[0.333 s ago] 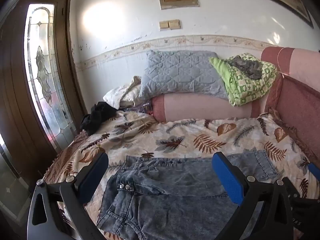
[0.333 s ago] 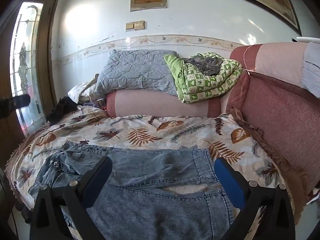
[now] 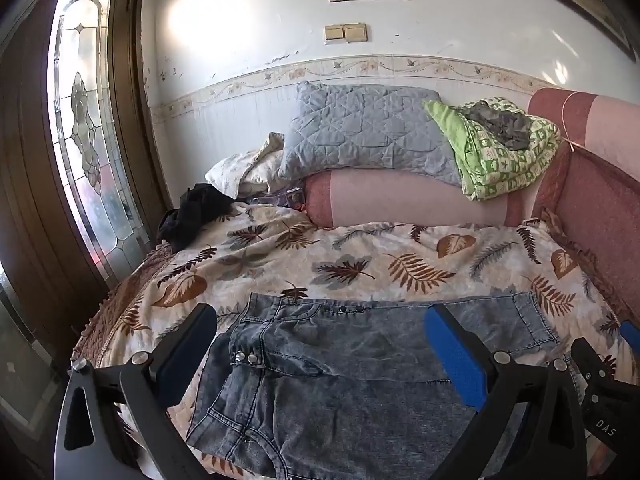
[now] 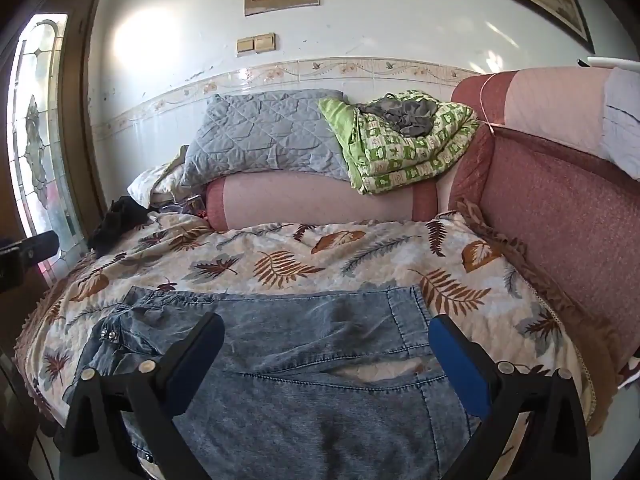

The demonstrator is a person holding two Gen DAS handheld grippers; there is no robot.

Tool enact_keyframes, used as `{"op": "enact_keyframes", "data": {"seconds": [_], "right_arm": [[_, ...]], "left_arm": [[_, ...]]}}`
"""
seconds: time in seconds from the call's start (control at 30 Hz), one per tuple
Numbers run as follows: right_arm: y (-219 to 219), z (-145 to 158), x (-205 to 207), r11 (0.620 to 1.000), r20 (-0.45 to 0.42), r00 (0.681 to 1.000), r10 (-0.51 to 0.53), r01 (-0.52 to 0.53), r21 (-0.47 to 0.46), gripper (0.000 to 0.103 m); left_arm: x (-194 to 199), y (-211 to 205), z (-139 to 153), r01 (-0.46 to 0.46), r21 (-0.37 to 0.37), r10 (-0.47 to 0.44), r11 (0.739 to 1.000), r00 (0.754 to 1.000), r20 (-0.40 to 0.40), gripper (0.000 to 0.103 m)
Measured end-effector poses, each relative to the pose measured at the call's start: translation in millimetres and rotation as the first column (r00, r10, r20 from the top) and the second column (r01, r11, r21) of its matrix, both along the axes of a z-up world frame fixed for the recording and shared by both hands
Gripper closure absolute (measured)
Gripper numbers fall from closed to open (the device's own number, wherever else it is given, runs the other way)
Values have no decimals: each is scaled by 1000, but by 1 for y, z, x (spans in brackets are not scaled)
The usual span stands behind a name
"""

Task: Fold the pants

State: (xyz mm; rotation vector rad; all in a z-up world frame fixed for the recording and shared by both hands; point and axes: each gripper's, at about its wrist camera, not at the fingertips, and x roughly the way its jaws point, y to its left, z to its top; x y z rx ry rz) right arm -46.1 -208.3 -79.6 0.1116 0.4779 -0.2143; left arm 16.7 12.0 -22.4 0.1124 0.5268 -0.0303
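A: Item one, left tongs (image 3: 320,354). Condition?

B: Spread wide, nothing between the fingers. They hang over the waist end of the pants (image 3: 360,380). Against the frame a moment earlier the view is practically the same; no real shift.

A: Item two, right tongs (image 4: 326,360).

B: Also wide and empty, angled down over the leg end, near the hems. Likewise unmoved. Their tip shows at the right edge of the left view.

A: Item three, the pants.

B: Washed blue denim, lying crosswise along the near edge of the bed (image 3: 280,264) on the leaf-print cover. Waist with two metal buttons to the left, hems to the right. The two legs lie side by side, with a small gap near the hems showing the cover. No fold made yet, as I judge it.

A: Surroundings?

B: Pink bolster (image 3: 400,200), grey pillow (image 3: 360,132), green blanket (image 3: 500,156), black garment (image 3: 196,212) by the door.

A: Meaning for the task?

B: Nothing has changed; both tongs are poised, probably before a first grasp.
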Motion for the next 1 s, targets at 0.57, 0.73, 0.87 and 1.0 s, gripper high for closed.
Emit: {"op": "enact_keyframes", "data": {"seconds": [0.57,0.73,0.87,1.0], "right_arm": [[11,7,2,1000,7,1000,21,-21,-10,0],[8,6,2,1000,3,1000,15,-15,-4,0],[0,4,3,1000,-6,1000,4,-4,4,0],[-7,1,5,1000,-15,1000,-7,7,15,0]], "left_arm": [[-1,5,-6,-11,-3,11,1000,1000,3,0],[2,5,-9,-8,0,8,1000,1000,-5,0],[6,4,-15,1,-1,-1,1000,1000,-28,0],[9,2,-21,9,3,-9,1000,999,-43,0]]}}
